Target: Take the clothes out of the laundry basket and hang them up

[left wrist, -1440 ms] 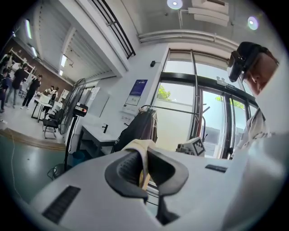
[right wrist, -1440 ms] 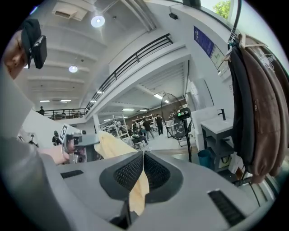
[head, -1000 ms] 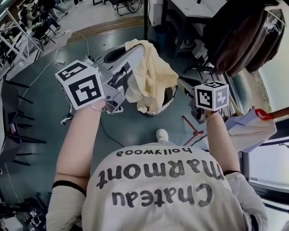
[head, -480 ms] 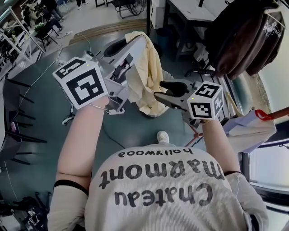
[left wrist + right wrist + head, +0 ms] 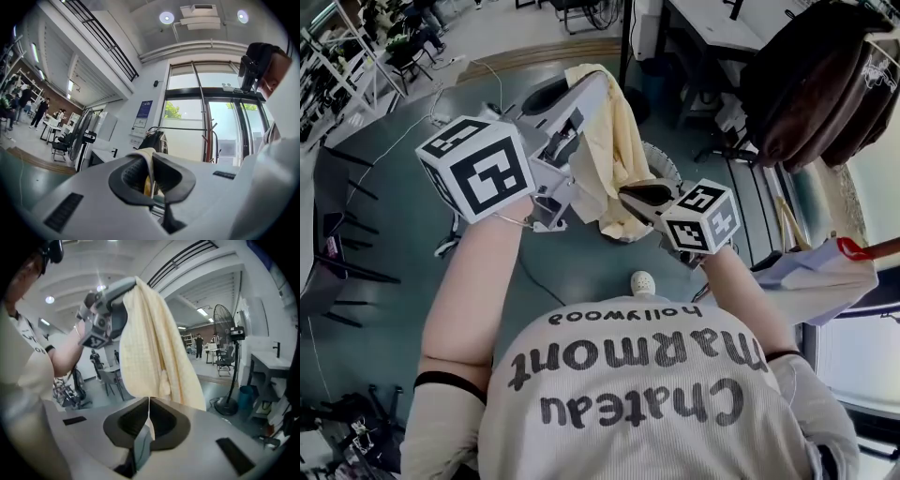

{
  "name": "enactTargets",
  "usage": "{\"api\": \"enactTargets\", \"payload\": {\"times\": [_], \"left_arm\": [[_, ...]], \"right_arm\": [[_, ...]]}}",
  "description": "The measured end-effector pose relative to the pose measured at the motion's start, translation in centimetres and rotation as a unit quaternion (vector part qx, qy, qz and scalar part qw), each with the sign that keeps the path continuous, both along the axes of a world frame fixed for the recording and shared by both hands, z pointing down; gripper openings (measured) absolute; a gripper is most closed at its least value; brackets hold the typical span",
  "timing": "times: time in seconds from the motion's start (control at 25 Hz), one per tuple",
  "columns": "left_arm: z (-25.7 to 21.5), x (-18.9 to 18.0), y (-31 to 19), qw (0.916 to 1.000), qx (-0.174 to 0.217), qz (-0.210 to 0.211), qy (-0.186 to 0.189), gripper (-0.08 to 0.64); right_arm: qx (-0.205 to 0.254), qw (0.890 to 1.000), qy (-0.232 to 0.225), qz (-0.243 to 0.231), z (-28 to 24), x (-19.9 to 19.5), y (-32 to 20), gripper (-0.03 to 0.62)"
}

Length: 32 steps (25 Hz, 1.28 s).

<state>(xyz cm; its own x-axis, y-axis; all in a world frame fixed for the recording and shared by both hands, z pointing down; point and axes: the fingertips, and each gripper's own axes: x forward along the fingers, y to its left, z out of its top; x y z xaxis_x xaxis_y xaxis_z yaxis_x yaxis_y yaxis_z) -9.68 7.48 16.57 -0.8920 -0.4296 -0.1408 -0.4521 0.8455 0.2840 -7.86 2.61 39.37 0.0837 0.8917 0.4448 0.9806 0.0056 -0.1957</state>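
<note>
My left claw (image 5: 149, 164) grips the cloth (image 5: 614, 150) at its top; the right claw (image 5: 626, 193) has just closed on its 5 o'clock edge. That thin pinch may slip under tension.

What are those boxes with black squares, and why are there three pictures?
A person wears one camera on the head, looking down; that is the head view. They hold two pinching tools, called grippers, each with its own camera; the boxes are part of them. The left gripper is shut on the top of a yellow cloth. The right gripper has just closed its jaws on a lower edge of it. Below stands the laundry basket. Dark clothes hang at the right.
</note>
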Motion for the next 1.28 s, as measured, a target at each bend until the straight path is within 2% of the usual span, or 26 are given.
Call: {"api": "enactTargets", "payload": {"times": [0.12,0.2,0.28,0.4,0.44,0.48,0.52,0.6,0.68,0.72,0.76,0.8,0.96,1.08,1.12,1.16,1.2,1.28], "left_arm": [[1.9,-0.7,1.0,0.9996,0.005,-0.019,0.021,0.014],[2.5,-0.9,1.5,0.9991,0.022,-0.026,0.027,0.014],[2.3,-0.9,1.6,0.9988,0.034,-0.026,0.025,0.014],[1.5,-0.8,1.2,0.999,0.034,-0.024,0.015,0.014],[1.2,-0.7,1.0,0.9991,0.034,-0.023,0.011,0.014],[0.9,-0.6,0.8,0.9992,0.034,-0.021,0.007,0.014],[0.6,-0.5,0.6,0.9992,0.034,-0.02,0.004,0.014],[0.1,-0.2,0.3,0.9993,0.035,-0.016,0.0,0.014],[-0.2,0.0,0.1,0.9992,0.037,-0.013,-0.004,0.014],[-0.2,0.0,0.1,0.9992,0.038,-0.013,-0.005,0.014],[-0.1,-0.1,0.2,0.9992,0.038,-0.014,-0.005,0.014],[0.2,-0.3,0.4,0.9992,0.037,-0.017,-0.006,0.014],[1.7,-0.6,3.2,0.9987,0.008,-0.049,-0.011,0.014],[4.0,-0.1,7.2,0.9963,-0.023,-0.083,0.008,0.02],[5.2,-0.1,8.1,0.9954,-0.033,-0.087,0.021,0.079],[6.6,-0.2,8.7,0.9948,-0.041,-0.087,0.036,0.208],[8.1,-0.3,9.0,0.9943,-0.045,-0.082,0.05,0.264],[10.8,-0.1,9.4,0.9937,-0.042,-0.072,0.075,0.295]], "right_arm": [[-0.065,0.995,0.067,-0.016,-3.0,0.2,-0.3,0.028],[-0.084,0.993,0.078,-0.012,-4.3,-0.2,-0.4,0.028],[-0.06,0.997,0.039,0.0,-3.5,-1.0,-0.3,0.028],[0.01,1.0,-0.021,-0.003,0.0,-1.5,-0.1,0.043],[0.023,0.999,-0.022,-0.005,1.0,-1.4,0.0,0.058],[0.03,0.999,-0.016,-0.004,1.7,-1.3,0.2,0.103],[0.035,0.999,-0.009,-0.001,2.2,-1.1,0.3,0.176],[0.044,0.999,-0.005,0.005,3.1,-1.0,0.6,0.193],[0.053,0.999,-0.008,0.007,3.7,-1.1,0.6,0.187],[0.056,0.998,-0.008,0.009,3.9,-1.2,0.6,0.139],[0.055,0.998,-0.003,0.013,3.9,-1.5,0.4,0.051],[0.05,0.999,0.01,0.015,3.9,-1.7,0.2,0.042],[0.014,0.994,0.105,0.009,1.8,-1.3,-0.1,0.032],[-0.055,0.983,0.173,-0.008,-2.6,0.2,0.4,0.032],[-0.088,0.977,0.194,-0.015,-4.6,0.5,0.5,0.032],[-0.121,0.97,0.21,-0.021,-6.6,0.5,0.5,0.032],[-0.154,0.963,0.22,-0.026,-8.6,0.2,0.2,0.032],[-0.219,0.948,0.229,-0.033,-12.8,-0.8,-0.6,0.032]]}}
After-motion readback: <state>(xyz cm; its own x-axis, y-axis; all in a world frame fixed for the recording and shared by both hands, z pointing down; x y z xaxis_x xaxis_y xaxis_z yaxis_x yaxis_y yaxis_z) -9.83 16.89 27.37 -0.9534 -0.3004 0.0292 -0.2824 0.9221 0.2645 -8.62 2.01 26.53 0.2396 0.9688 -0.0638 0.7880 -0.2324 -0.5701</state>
